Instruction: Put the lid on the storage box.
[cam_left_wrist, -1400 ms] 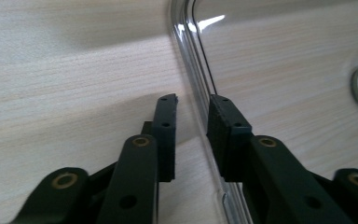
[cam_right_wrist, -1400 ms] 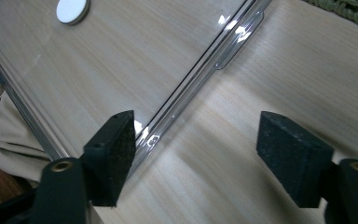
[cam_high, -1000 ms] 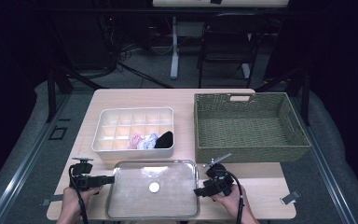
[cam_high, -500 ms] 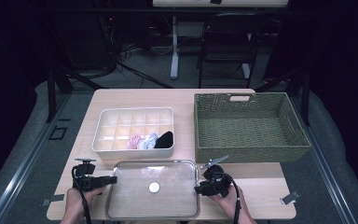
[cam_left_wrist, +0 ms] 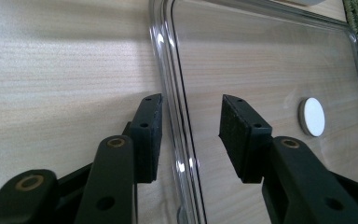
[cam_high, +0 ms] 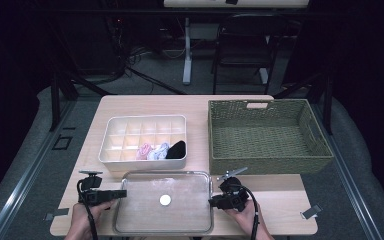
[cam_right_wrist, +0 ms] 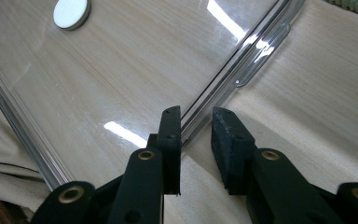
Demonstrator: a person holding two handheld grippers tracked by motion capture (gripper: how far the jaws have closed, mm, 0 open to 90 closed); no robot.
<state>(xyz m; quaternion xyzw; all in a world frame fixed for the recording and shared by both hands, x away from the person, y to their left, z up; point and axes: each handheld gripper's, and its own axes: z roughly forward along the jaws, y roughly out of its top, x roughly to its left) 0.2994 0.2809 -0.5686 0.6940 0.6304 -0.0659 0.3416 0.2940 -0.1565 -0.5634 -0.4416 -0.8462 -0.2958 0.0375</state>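
Left gripper, held level at the clear lid's 9 o'clock edge, has just been closing its jaws, which straddle the rim with one pad against it outside and the other still clear inside. Right gripper, at the lid's 3 o'clock edge, has likewise been narrowing, its jaws slim around the rim with a gap remaining. Lid lies flat on the wooden table, white knob central, with the divided white box at 12 o'clock and the woven basket at 2 o'clock.
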